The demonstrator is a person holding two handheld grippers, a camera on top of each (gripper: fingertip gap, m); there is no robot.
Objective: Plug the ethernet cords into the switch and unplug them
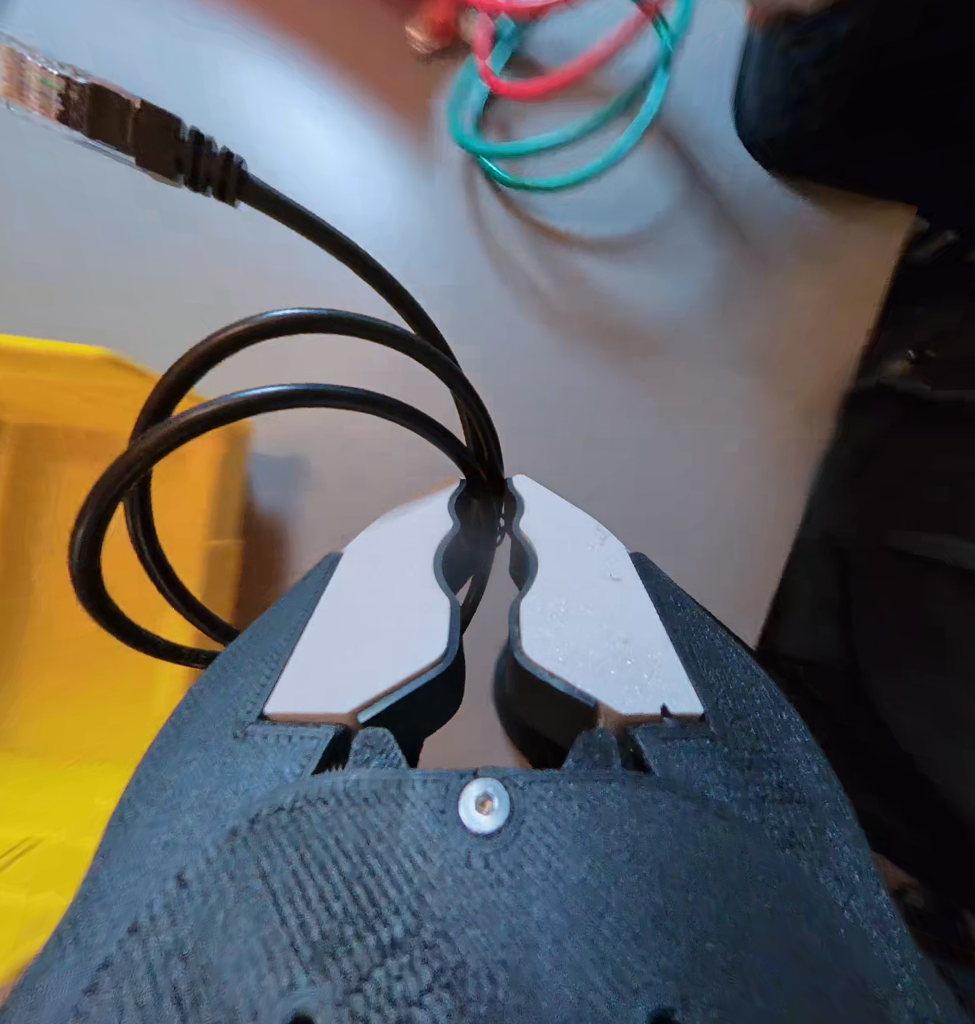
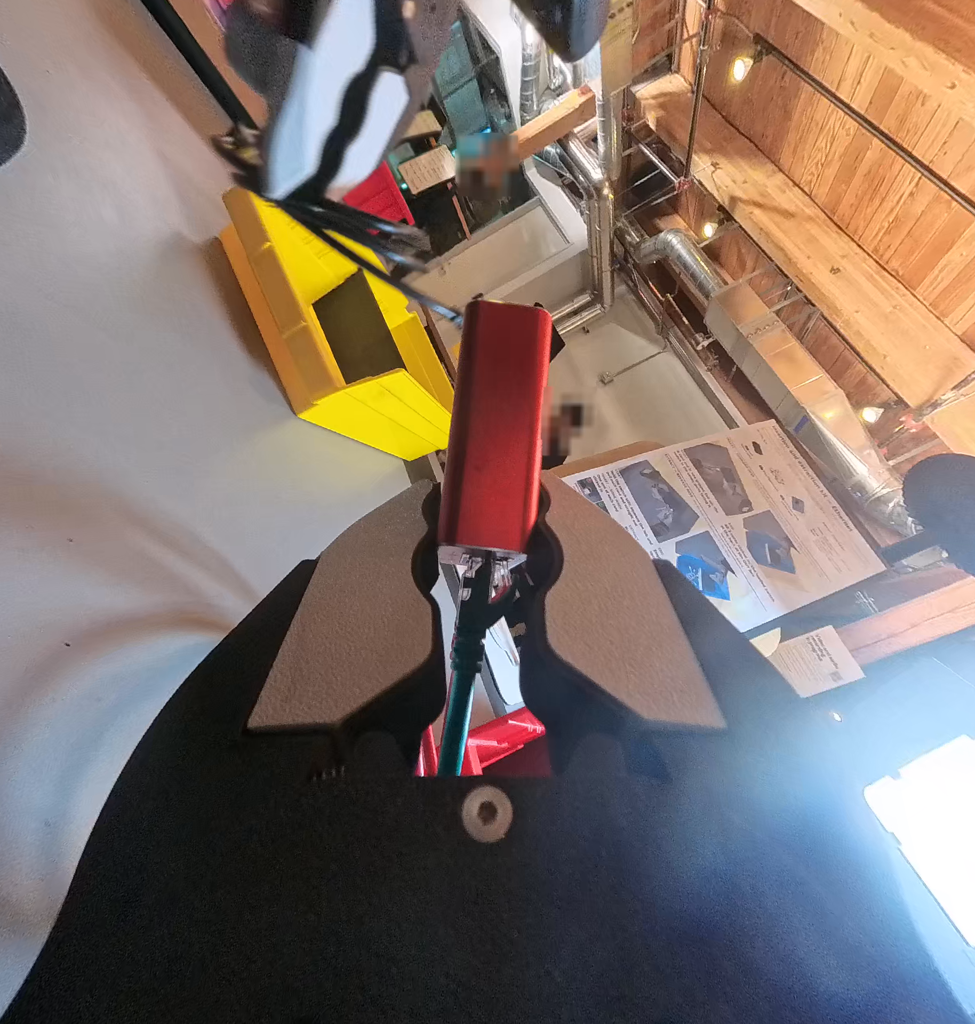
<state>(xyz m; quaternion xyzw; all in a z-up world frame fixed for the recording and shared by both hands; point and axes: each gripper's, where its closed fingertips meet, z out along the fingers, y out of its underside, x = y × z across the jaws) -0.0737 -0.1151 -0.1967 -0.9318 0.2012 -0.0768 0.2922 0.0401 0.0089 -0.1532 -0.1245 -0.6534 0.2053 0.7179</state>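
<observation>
My left gripper point(image 1: 488, 487) is shut on a coiled black ethernet cord point(image 1: 286, 410). Its clear plug point(image 1: 36, 88) sticks out free at the upper left. Green cord loops point(image 1: 563, 138) and a red cord point(image 1: 535, 77) hang blurred at the top. My right gripper point(image 2: 491, 498) is shut on the red switch point(image 2: 496, 421), held up off the white table point(image 2: 114, 388). A green cord point(image 2: 457, 720) and a red cord point(image 2: 524, 726) are plugged into the switch's near end. The left gripper point(image 2: 330, 127) shows blurred at the top of the right wrist view, black cord point(image 2: 363, 233) trailing below it.
A yellow bin point(image 2: 335, 354) stands on the white table and also shows at the left of the left wrist view point(image 1: 58, 498). A printed instruction sheet point(image 2: 740, 510) stands at the right. A dark object point(image 1: 890, 388) fills the right side of the left wrist view.
</observation>
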